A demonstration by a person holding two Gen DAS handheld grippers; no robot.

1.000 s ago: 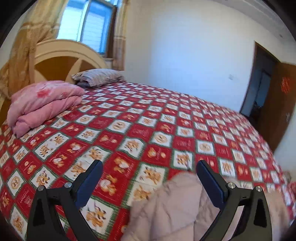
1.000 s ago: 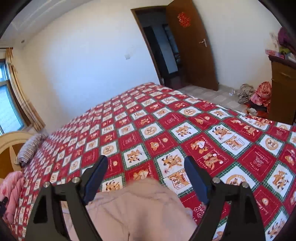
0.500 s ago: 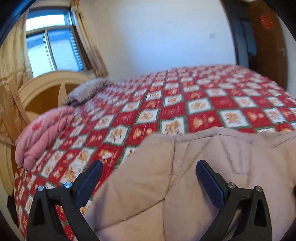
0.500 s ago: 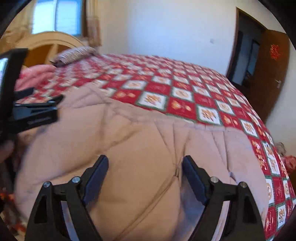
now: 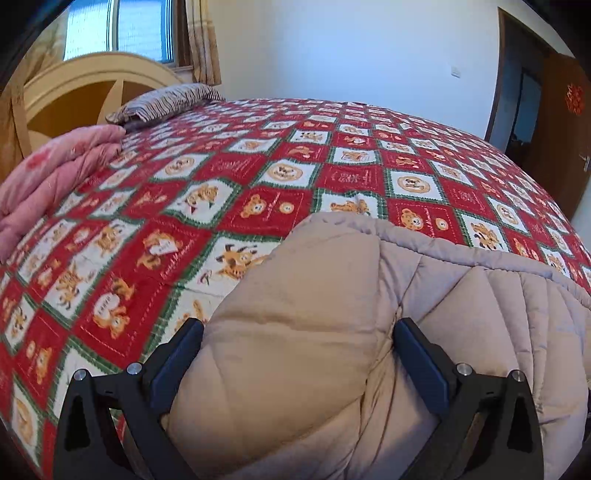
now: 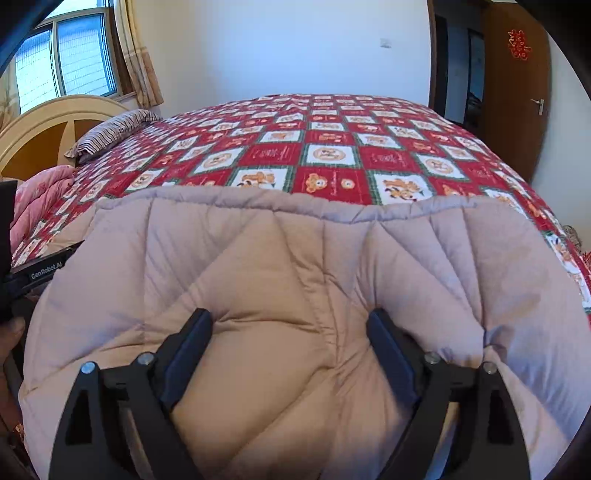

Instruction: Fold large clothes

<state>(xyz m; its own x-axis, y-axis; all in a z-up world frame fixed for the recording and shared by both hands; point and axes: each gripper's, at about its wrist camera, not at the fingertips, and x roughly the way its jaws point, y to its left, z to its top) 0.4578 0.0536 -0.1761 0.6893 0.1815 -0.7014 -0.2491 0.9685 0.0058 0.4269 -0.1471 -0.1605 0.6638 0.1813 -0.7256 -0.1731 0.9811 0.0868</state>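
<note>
The bed (image 5: 229, 170) bore everything in sight. Its red cover with bear squares held a folded pink quilt (image 5: 55, 173) and a striped pillow (image 5: 166, 103) near the headboard (image 5: 92, 85). The coat (image 5: 461, 295), padded and beige, lay across the near side with its seamed far edge flat on the cover.

The left gripper (image 5: 298, 326) was clamped on a thick bulge of the coat. The padding filled the whole gap and pushed against both pads. The right gripper (image 6: 289, 314) had another bulge between its fingers (image 6: 192, 339), with creases running out from the tips. Its jaws were opening, yet the padding still touched both pads.

Much of the coat was hard to read. Its near part ran under both grippers and off the bottom of each view. No sleeve, collar or front could be told apart, so which way it lay could not be said. Its right end dropped out of the left wrist view.

In the right wrist view the left gripper's body was cut off at the left edge, with only a labelled bar in sight. A hand (image 6: 13, 332) showed dimly beside it. The quilt was half cut by the frame. A window (image 5: 122, 29) and curtains stood behind the headboard, and a brown door (image 6: 513, 92) stood at the far right.
</note>
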